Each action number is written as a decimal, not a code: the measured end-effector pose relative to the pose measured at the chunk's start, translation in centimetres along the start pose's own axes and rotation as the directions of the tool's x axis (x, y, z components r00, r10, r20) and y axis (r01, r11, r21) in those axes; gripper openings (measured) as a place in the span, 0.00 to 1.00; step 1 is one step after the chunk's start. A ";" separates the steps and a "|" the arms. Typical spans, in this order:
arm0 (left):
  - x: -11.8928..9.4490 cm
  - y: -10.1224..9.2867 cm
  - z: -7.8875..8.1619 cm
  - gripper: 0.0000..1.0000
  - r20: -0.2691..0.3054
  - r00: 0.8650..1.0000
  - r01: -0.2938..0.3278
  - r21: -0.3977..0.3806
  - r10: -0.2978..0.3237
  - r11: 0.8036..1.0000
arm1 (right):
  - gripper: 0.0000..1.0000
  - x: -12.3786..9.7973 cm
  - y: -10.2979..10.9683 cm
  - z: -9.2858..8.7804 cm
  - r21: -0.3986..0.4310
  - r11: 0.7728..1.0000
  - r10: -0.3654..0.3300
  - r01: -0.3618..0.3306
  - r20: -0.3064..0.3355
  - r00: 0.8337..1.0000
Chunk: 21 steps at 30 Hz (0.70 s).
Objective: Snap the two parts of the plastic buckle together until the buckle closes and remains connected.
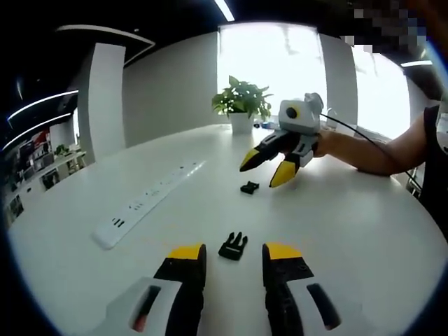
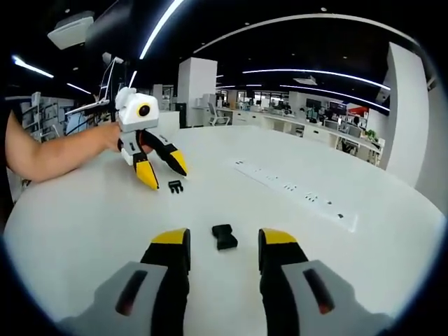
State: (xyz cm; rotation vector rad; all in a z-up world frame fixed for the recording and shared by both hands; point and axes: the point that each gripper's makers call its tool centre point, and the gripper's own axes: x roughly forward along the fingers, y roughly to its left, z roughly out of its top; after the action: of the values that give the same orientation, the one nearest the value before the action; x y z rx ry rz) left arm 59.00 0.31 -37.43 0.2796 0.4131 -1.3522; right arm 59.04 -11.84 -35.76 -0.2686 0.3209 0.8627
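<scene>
Both buckle halves lie loose and apart on the white surface (image 1: 364, 231), well in from its curved edges. The pronged half (image 1: 233, 246) sits just ahead of the left claw (image 1: 234, 260), between its yellow-tipped jaws, which stand spread and hold nothing. The socket half (image 2: 224, 236) lies the same way just ahead of the right claw (image 2: 222, 246), whose jaws are also apart and empty.

The likeliest trouble, as I judge it, is at the pickup: each piece is small, flat and smooth-sided, so a jaw coming down slightly off-centre could skid it across the slick surface or flip it. A grasp that covers the prongs, or the mouth of the socket, would leave nothing free to mate. If the halves then meet tilted or rolled against each other, the prongs may jam at the opening, or seat only partway and spring loose on release. A hard push could also twist a piece within the jaws.

As for containers, the one in sight is a white pot (image 1: 241, 122) near the far edge, holding a leafy green plant (image 1: 242, 98). A long white power strip (image 1: 147, 199) lies off to the side
</scene>
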 end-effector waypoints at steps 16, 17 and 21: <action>0.2 0.3 -0.4 0.25 -0.014 1.000 -0.005 -0.005 0.005 1.000 | 0.25 0.7 0.5 -0.7 -0.010 1.000 0.028 -0.028 -0.019 0.999; 0.2 0.3 -0.4 0.24 -0.013 1.000 -0.005 -0.006 0.005 1.000 | 0.24 0.7 0.4 -0.9 -0.008 1.000 0.026 -0.026 -0.025 0.999; 0.2 0.2 -0.5 0.22 -0.013 1.000 0.000 -0.012 -0.001 1.000 | 0.22 0.7 0.1 -1.0 0.002 1.000 0.013 -0.013 -0.026 1.000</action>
State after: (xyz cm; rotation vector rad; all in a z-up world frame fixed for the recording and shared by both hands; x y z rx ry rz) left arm 59.18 0.34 -37.96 0.2782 0.4318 -1.3487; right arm 59.25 -11.64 -36.99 -0.2764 0.3474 0.8725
